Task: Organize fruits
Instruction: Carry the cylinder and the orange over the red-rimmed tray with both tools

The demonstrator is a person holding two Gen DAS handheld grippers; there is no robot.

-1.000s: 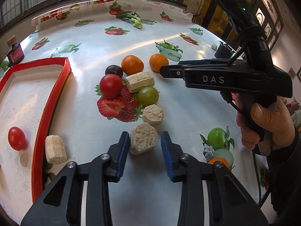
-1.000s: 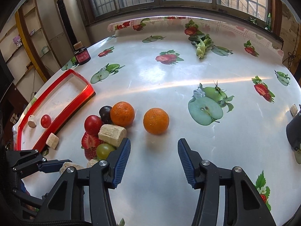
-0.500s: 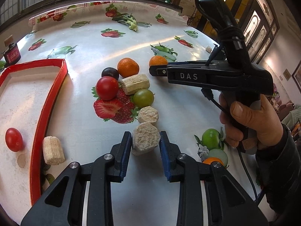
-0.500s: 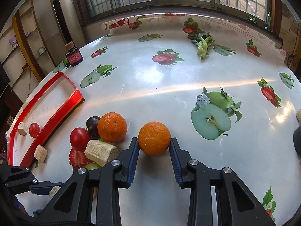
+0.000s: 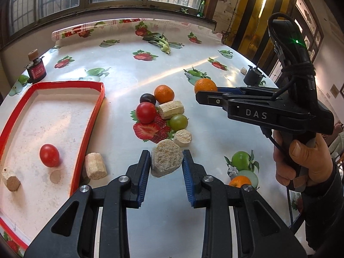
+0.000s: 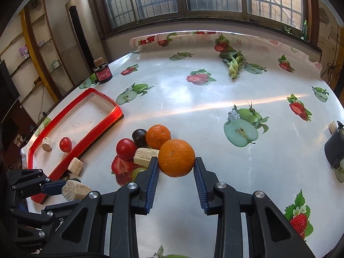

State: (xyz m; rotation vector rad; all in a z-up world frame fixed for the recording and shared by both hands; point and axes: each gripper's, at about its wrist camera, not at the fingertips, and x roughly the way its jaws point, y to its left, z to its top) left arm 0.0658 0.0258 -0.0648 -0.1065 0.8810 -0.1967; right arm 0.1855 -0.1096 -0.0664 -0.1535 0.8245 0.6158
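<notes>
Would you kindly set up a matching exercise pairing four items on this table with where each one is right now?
Items:
1. orange
2. pale chunk
3. red tomato
4. dark plum

Places:
A. inside the red tray
B. in the right claw
C. on the cloth beside another orange
D. in the left claw

Pairs: 1-B, 2-D, 3-A, 4-C

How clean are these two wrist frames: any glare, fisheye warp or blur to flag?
Left wrist view: a glare streak crosses the tablecloth behind the loose fruit; the window frames bow from fisheye warp; focus is sharp. Right wrist view: a long bright reflection runs across the cloth, the corners are vignetted black, and the orange casts only a soft shadow.
</notes>
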